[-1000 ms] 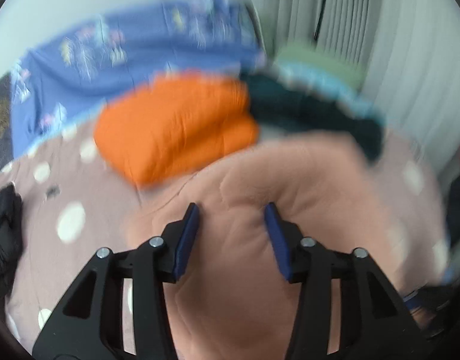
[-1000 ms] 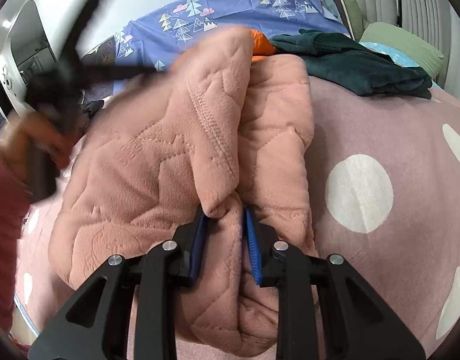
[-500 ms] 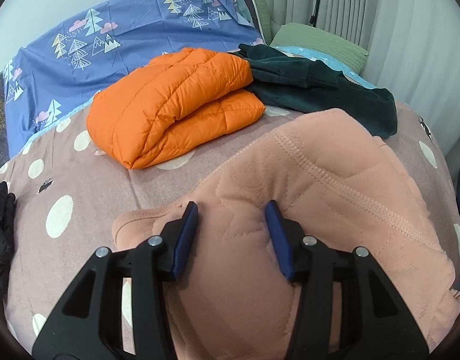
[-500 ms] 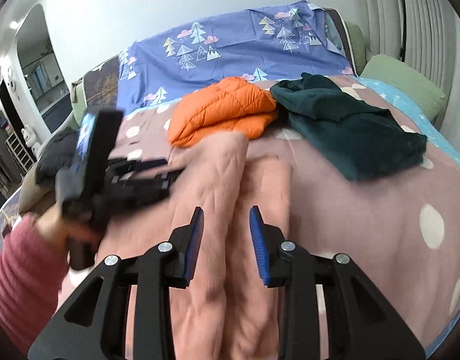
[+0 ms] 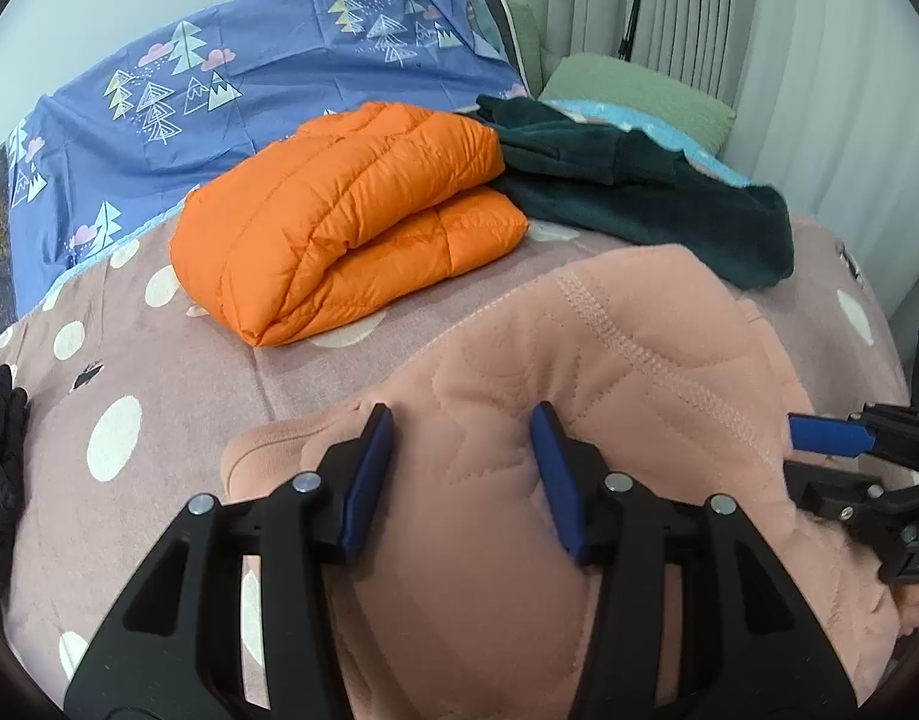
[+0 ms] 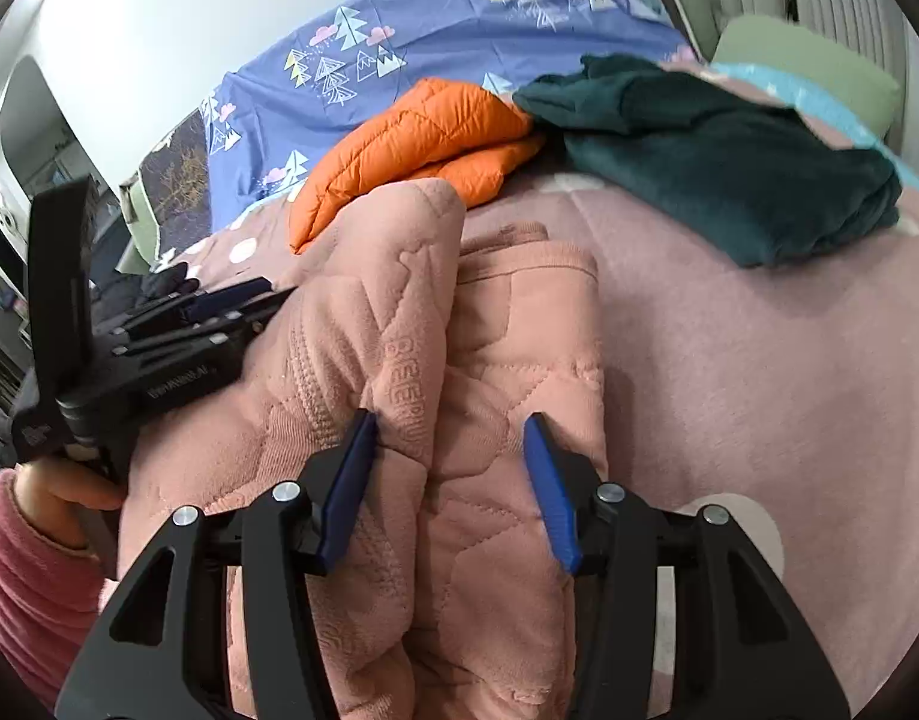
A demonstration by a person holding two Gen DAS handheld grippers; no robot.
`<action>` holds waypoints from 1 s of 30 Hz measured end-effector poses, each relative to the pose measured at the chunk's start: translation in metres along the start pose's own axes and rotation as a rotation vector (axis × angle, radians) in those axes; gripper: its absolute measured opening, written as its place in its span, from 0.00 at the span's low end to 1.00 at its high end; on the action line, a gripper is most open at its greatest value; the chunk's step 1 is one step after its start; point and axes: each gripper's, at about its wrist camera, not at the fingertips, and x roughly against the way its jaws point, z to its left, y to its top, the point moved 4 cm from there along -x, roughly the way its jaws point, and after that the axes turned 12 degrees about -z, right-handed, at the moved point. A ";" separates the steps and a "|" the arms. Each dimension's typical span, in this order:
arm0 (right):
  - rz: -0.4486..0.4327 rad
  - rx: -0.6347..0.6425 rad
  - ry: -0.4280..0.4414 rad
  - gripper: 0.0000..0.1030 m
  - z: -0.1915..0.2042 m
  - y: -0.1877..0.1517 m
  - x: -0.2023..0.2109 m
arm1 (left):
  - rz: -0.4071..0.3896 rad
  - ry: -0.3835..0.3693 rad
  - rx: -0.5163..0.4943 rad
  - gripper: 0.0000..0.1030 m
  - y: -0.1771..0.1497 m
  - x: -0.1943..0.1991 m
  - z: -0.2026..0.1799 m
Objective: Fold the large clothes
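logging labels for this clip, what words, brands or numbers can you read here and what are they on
"BEEPUM", roughly, embossed on the pink quilted garment; last letters unsure.
Pale print on the left claw body in the right wrist view: too blurred to read.
Pale letters on the right claw at the left wrist view's edge: cut off, unreadable.
No numbers or signs elsewhere.

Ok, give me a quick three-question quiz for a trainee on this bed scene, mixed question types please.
1. True or false: the folded orange puffer jacket lies on top of the peach quilted garment.
2. Multiple choice: what lies directly to the right of the orange jacket in the left wrist view? A) a dark green fleece garment B) a white towel C) a red pillow
3. Fill in: the bedspread is dusty pink with white ____.

Key: 1 false, the jacket lies apart from it on the bedspread; 2 A; 3 dots.
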 end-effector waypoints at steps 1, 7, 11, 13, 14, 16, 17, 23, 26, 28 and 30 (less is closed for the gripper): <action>-0.006 0.013 -0.008 0.50 0.002 0.001 0.001 | -0.011 -0.006 0.008 0.48 0.002 0.004 0.001; -0.031 0.035 -0.032 0.52 -0.001 -0.002 0.007 | -0.061 -0.081 0.070 0.48 0.024 0.038 -0.005; -0.030 0.030 -0.035 0.53 -0.002 -0.002 0.004 | 0.010 -0.099 0.018 0.63 0.010 0.024 -0.018; -0.030 0.044 -0.057 0.53 0.000 -0.003 0.001 | -0.004 -0.045 -0.079 0.63 -0.005 0.010 -0.025; -0.038 0.056 -0.065 0.53 0.000 -0.004 0.003 | -0.008 -0.048 -0.059 0.63 -0.005 0.009 -0.024; -0.039 0.063 -0.072 0.53 0.002 -0.002 0.004 | 0.005 -0.060 -0.040 0.63 -0.003 0.009 -0.021; -0.040 0.067 -0.079 0.53 0.003 -0.001 0.006 | 0.005 -0.057 -0.045 0.63 -0.003 0.010 -0.021; -0.107 0.061 -0.174 0.53 0.010 0.003 0.067 | -0.012 -0.004 -0.049 0.63 -0.002 0.019 -0.023; -0.139 0.075 -0.115 0.53 0.020 -0.014 0.102 | -0.016 -0.001 -0.044 0.63 -0.004 0.019 -0.024; -0.104 0.088 -0.087 0.53 0.023 -0.038 0.105 | -0.016 0.000 -0.041 0.63 -0.004 0.019 -0.024; 0.001 0.097 -0.115 0.53 0.018 -0.067 0.084 | -0.016 0.002 -0.042 0.63 -0.004 0.019 -0.024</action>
